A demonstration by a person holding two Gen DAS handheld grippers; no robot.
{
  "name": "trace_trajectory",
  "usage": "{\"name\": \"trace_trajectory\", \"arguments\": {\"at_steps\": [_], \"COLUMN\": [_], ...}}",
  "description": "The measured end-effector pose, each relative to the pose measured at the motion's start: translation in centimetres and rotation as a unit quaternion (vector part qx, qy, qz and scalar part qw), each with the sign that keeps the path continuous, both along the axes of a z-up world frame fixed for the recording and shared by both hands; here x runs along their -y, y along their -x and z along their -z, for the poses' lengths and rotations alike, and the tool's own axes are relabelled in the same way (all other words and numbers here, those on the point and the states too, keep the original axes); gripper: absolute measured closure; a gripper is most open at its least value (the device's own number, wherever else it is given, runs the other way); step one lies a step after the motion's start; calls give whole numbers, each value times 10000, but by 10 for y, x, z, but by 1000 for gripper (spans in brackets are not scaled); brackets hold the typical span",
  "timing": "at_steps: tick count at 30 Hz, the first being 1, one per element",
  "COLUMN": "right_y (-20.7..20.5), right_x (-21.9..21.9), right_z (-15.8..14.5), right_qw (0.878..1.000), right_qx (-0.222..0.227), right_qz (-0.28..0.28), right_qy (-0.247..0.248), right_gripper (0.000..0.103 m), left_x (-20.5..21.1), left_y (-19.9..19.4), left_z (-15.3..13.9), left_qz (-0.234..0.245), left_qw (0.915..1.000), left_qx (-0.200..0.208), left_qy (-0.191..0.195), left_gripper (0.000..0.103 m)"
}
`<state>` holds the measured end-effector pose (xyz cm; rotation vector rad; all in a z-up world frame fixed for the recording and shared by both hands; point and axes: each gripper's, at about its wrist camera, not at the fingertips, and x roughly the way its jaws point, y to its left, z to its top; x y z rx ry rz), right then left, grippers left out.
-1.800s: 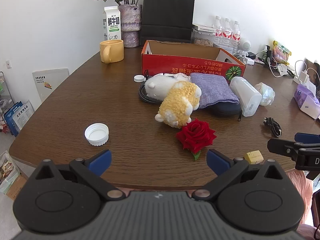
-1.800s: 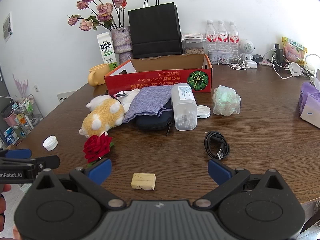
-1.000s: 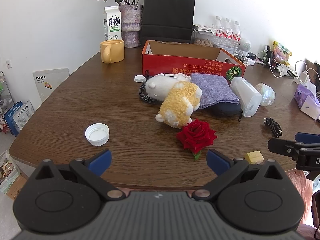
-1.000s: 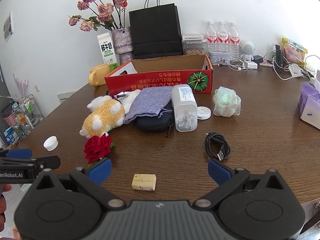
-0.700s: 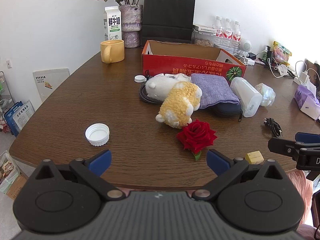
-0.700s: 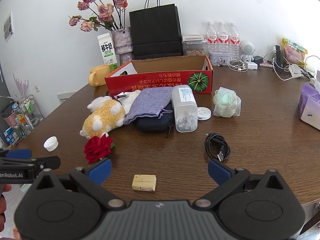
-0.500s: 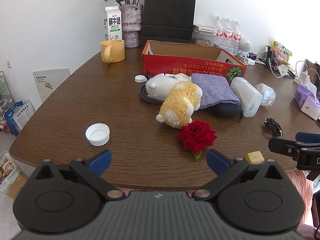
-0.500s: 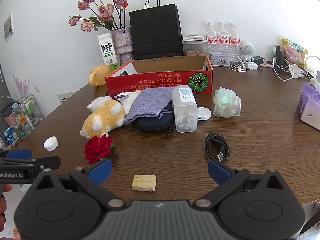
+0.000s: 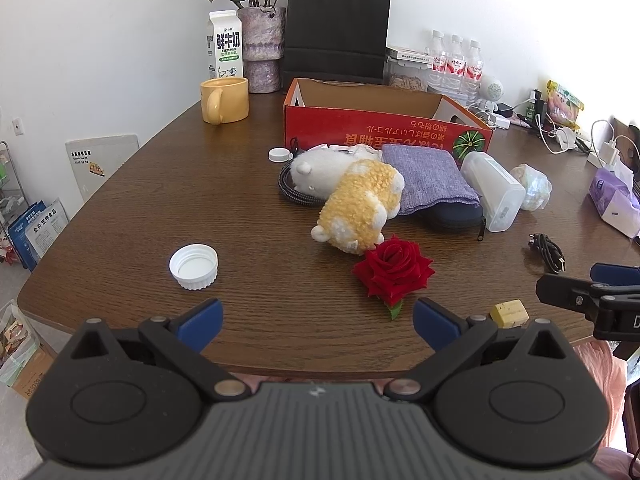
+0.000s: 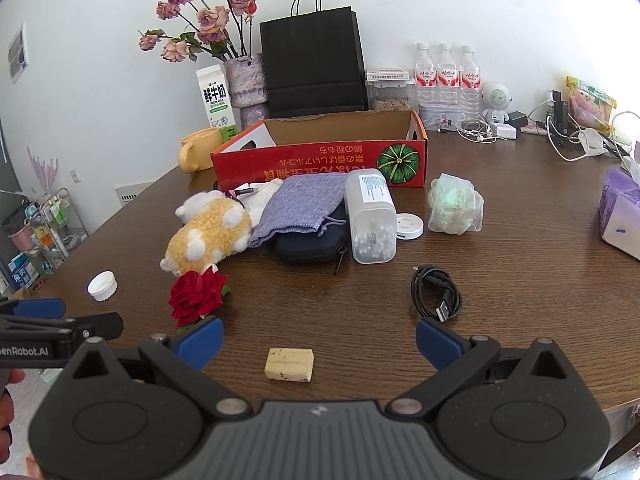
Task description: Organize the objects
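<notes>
A red cardboard box [image 9: 384,132] [image 10: 320,158] stands open at the back of the brown table. In front of it lie a yellow plush toy [image 9: 360,212] [image 10: 208,236], a white plush [image 9: 316,174], a purple pouch [image 9: 428,178] [image 10: 300,208], a dark case [image 10: 312,246], a clear container [image 9: 494,192] [image 10: 370,216], a red rose [image 9: 394,270] [image 10: 196,296], a white cap [image 9: 194,266] [image 10: 103,286], a yellow block [image 9: 509,313] [image 10: 289,365] and a black cable [image 9: 547,246] [image 10: 436,292]. My left gripper [image 9: 316,322] and right gripper [image 10: 318,338] hover open and empty at the near edge.
A yellow mug [image 9: 224,100], milk carton [image 9: 225,46], flower vase [image 9: 262,48], black bag [image 9: 336,28] and water bottles [image 10: 446,76] line the back. A wrapped green bundle [image 10: 454,204], white disc [image 10: 409,226], purple tissue pack [image 10: 622,212] and chargers sit right.
Almost nothing differs. Both views have crept very slightly toward the table; no object has moved and both grippers stay open.
</notes>
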<state>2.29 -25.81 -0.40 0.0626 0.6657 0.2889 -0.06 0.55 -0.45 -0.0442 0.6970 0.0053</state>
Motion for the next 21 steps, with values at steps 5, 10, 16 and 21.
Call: {"name": "trace_trajectory", "arguments": {"at_steps": [5, 10, 16, 21], "right_y": [1, 0, 0, -2], "right_x": [0, 1, -1, -5], "right_z": [0, -1, 4, 13], "right_qw": [10000, 10000, 9999, 9996], "right_qx": [-1, 9, 75, 33], "right_qz": [-1, -8, -119, -209], "right_qy": [1, 17, 98, 196], "right_gripper": [0, 0, 0, 3], "left_x": [0, -3, -12, -21], "left_y": [0, -2, -7, -9], "left_z": [1, 2, 8, 13], "left_qz": [-13, -33, -174, -308], "left_qw": [10000, 10000, 9997, 9993], "left_qx": [-22, -62, -128, -163], "left_qy": [4, 48, 120, 99], "left_gripper": [0, 0, 0, 0]}}
